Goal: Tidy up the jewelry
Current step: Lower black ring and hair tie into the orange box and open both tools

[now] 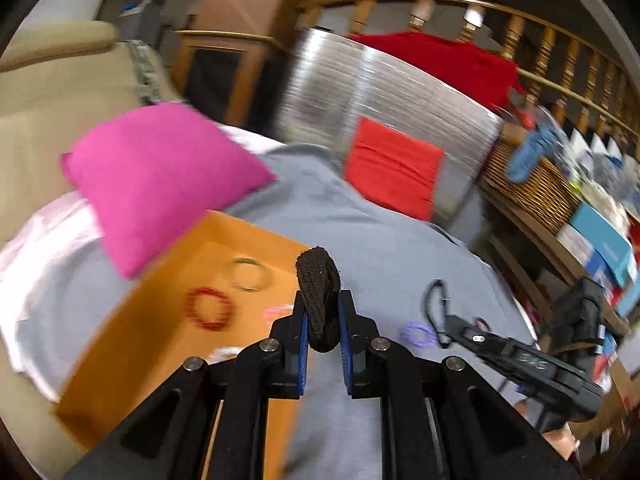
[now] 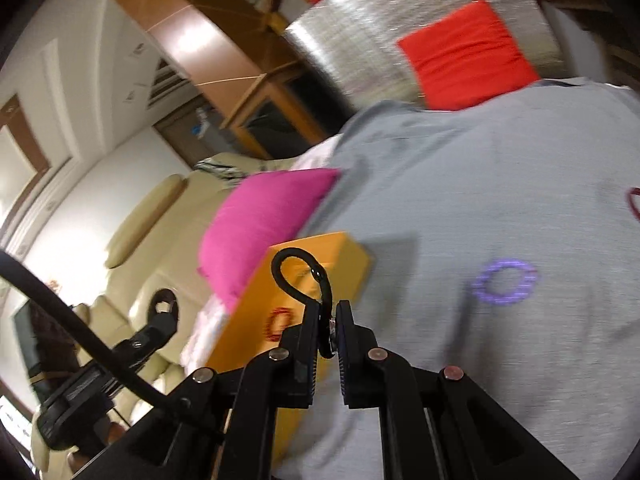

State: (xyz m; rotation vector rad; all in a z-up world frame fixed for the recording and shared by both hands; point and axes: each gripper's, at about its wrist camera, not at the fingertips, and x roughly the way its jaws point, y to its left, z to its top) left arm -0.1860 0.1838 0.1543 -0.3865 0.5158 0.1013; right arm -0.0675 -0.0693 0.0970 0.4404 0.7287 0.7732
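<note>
Left gripper [image 1: 323,320], jaws closed on a black woven fabric band [image 1: 319,298] that stands upright between the blue pads, above the right edge of the orange tray [image 1: 132,344]. Inside the tray: a red beaded bracelet [image 1: 209,308] and, just beyond it, a thin silver bangle [image 1: 249,274]; the two lie near each other but apart. A pink item near the tray's near edge is too blurred to identify. A magenta cushion [image 1: 160,180] overlaps the tray's far left corner.

Right gripper [image 2: 328,326], jaws closed on a thin black cord loop [image 2: 298,276], which curls up and left over the tray's near corner [image 2: 348,252]. To the right, a purple beaded bracelet [image 2: 505,282] lies alone on the grey bedsheet [image 2: 480,184], with open fabric on all sides; a dark red bracelet [image 2: 635,204] is cut off at the frame's right edge. An orange-red cushion [image 2: 468,54] leans against a silver foil-faced panel [image 2: 380,20] at the sheet's far edge.
</note>
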